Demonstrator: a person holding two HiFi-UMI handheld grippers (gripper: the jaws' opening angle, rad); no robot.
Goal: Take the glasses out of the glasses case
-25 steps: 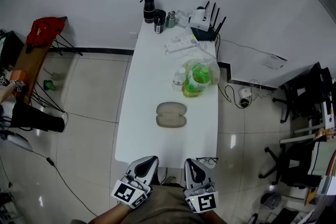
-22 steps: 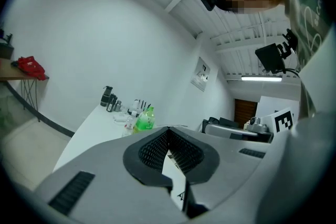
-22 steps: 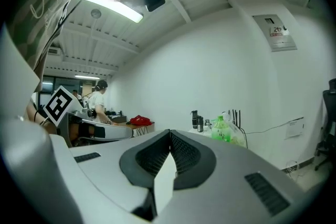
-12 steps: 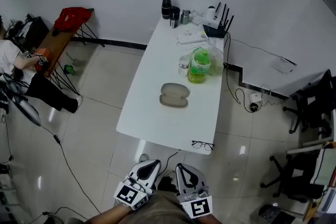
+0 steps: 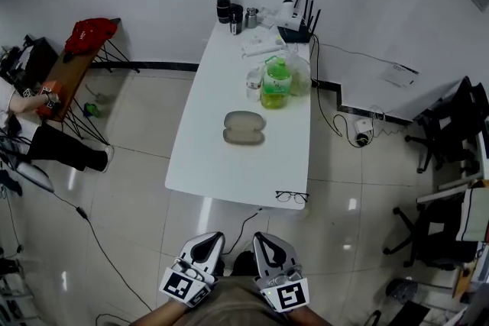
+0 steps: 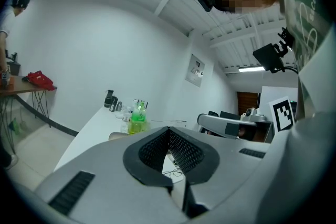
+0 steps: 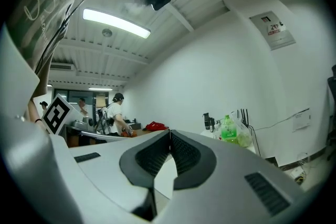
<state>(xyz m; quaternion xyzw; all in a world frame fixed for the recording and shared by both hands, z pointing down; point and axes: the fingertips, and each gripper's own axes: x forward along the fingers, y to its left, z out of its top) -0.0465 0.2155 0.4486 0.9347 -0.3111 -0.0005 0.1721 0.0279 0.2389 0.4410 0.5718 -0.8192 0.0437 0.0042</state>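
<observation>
The tan glasses case (image 5: 244, 127) lies open in the middle of the white table (image 5: 221, 172), both halves showing, and nothing can be made out inside. Black-rimmed glasses (image 5: 292, 197) rest at the table's near right corner, apart from the case. My left gripper (image 5: 215, 237) and right gripper (image 5: 259, 237) hang side by side close to my body, well short of the table's near edge. Both are shut and hold nothing. In the left gripper view the glasses (image 6: 173, 172) and the case (image 6: 114, 135) peek past the shut jaws.
A green bottle (image 5: 275, 84), a clear bag, a small water bottle, black flasks (image 5: 223, 5), a router (image 5: 296, 17) and a power strip fill the table's far end. A side table with a red bag (image 5: 88, 34) and a seated person are left. Office chairs (image 5: 451, 133) and floor cables are right.
I have backed away from the table, so both grippers now hang over the floor instead of at its near edge. The case and glasses have not moved.
</observation>
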